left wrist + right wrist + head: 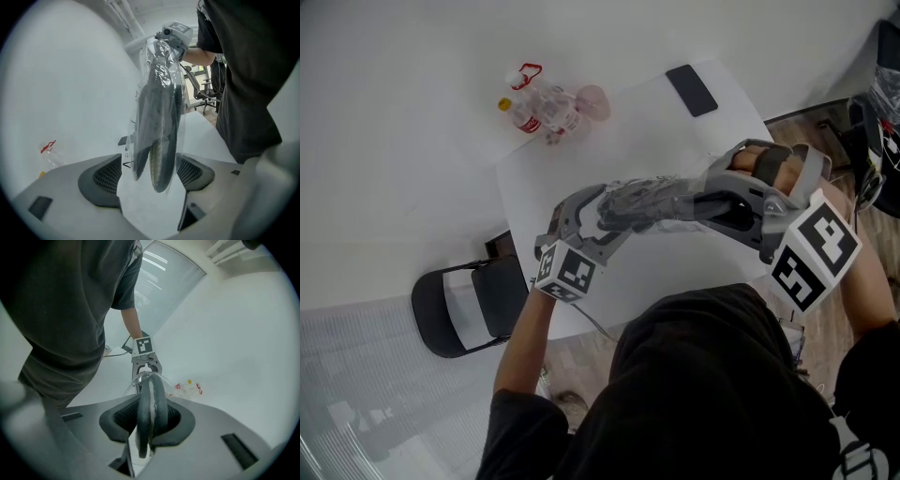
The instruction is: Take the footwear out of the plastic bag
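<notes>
A white rectangular tabletop (675,141) fills the middle of the head view, with the person's black shirt (703,394) at its near edge. A black folding chair (459,309) stands on the floor to the left of the tabletop.

Above the tabletop the two grippers face each other with a clear plastic bag (647,202) stretched between them, lifted off the surface. The right gripper (147,420) has its fingers (119,420) pinching one end of the bag, pads pressed against the dark sole edge inside it. The left gripper (147,176) has its fingers (105,180) spread wide. The other end of the bag reaches into the gap between them, but the pads do not press on it; whether the plastic brushes the right-hand pad cannot be told.

The dark grey footwear (159,117) is a flat pair lying sole to sole, wholly inside the bag and seen edge-on from both gripper views.

A black flat phone (692,90) lies near the tabletop's far corner, well apart from the bag. A small bundle of clear plastic bottles with red labels (546,108) lies off the tabletop, beyond its far left edge.
</notes>
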Action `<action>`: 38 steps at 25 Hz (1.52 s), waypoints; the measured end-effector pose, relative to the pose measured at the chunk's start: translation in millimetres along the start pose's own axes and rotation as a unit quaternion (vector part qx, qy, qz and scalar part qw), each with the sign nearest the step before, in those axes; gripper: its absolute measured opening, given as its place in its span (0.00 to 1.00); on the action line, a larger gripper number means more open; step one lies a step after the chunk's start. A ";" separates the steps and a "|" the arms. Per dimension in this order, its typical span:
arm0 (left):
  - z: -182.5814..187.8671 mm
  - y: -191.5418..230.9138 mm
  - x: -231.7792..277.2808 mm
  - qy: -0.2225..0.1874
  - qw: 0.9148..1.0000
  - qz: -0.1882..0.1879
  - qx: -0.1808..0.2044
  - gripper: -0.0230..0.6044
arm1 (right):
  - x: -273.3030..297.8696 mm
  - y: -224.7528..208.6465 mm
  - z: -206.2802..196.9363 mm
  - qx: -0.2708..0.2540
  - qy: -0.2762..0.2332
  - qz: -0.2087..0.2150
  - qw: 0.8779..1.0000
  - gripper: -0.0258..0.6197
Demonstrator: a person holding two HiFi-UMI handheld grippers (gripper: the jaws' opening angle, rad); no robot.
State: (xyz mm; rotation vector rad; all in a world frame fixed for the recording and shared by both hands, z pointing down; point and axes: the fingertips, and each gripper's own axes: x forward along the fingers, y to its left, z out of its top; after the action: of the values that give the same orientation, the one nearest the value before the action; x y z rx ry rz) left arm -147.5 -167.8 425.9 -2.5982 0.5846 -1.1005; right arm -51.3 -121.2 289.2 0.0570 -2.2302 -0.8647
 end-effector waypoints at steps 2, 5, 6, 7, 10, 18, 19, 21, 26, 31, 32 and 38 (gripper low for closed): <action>5.7 2.4 -4.2 -0.022 1.000 0.000 -0.018 0.65 | -1.4 1.3 -1.2 0.007 -0.001 0.002 1.000 0.17; 11.5 8.0 -11.5 -0.053 0.998 0.006 -0.038 0.73 | -2.6 3.0 -6.3 0.013 0.005 0.005 1.000 0.16; 11.5 9.8 -13.7 -0.059 0.997 0.008 -0.043 0.74 | -2.7 3.3 -8.7 0.013 0.011 0.004 1.000 0.16; 10.3 11.3 -15.1 -0.060 0.997 0.011 -0.047 0.76 | -2.9 3.4 -10.5 0.013 0.014 0.002 1.000 0.16; 5.6 11.2 -11.0 -0.045 0.998 0.014 -0.038 0.78 | -3.4 2.3 -7.2 0.022 -0.001 0.000 1.000 0.16; -5.6 -11.6 9.1 0.031 0.998 -0.033 0.047 0.69 | 0.2 -3.8 17.5 0.033 -0.049 0.015 0.998 0.16; -3.9 -11.7 7.2 0.030 0.998 -0.027 0.054 0.37 | 0.1 -3.2 19.2 0.036 -0.053 0.016 0.998 0.16; -0.8 -16.4 6.3 0.026 0.998 -0.019 0.058 0.27 | -2.4 2.4 20.0 0.042 -0.055 0.018 0.997 0.16; -3.2 -24.5 7.6 0.028 0.999 -0.025 0.039 0.26 | 0.0 13.1 18.2 0.040 -0.048 0.025 0.998 0.16; -11.5 -25.6 3.5 0.028 0.999 -0.026 0.029 0.26 | 1.6 12.5 18.4 0.037 -0.047 0.027 0.998 0.16; -14.5 -24.8 4.1 0.032 0.999 -0.026 0.026 0.26 | 0.4 10.4 17.2 0.040 -0.048 0.026 0.998 0.16; -37.5 -15.4 5.1 0.060 0.998 -0.019 0.004 0.25 | -8.6 -3.3 8.4 0.062 -0.056 0.020 0.996 0.16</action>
State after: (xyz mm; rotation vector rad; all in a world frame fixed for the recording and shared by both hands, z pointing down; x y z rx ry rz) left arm -167.6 -159.5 460.5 -2.5607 0.5575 -1.2744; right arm -51.1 -116.5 277.6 0.0214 -2.3803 -0.7240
